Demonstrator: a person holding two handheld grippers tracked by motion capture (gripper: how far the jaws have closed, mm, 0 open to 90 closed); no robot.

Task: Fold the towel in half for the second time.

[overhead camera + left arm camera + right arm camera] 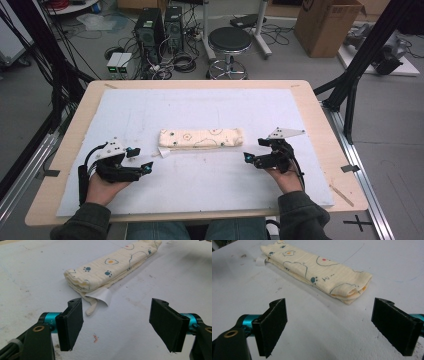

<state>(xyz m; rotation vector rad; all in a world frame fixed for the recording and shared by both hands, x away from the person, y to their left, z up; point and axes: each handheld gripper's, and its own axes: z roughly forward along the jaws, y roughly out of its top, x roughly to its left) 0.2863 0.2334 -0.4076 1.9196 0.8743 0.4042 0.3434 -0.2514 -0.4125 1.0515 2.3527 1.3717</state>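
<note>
A cream cloth point(201, 138) printed with paw marks and eggs lies folded into a long narrow bundle in the middle of the white mat point(200, 190). A white label point(101, 295) and a loop stick out of its left end. My left gripper point(148, 167) rests low on the mat, left of and nearer than that end, with its jaws wide apart and nothing between them point(117, 325). My right gripper point(247, 158) sits just off the cloth's right end point(352, 291), also open and empty point(342, 327).
The mat covers a wooden table point(320, 120). Beyond the far edge stand a black stool point(229, 42), computer towers point(150, 30), cables and a cardboard box point(327, 22). Black frame posts point(367, 47) rise at both sides.
</note>
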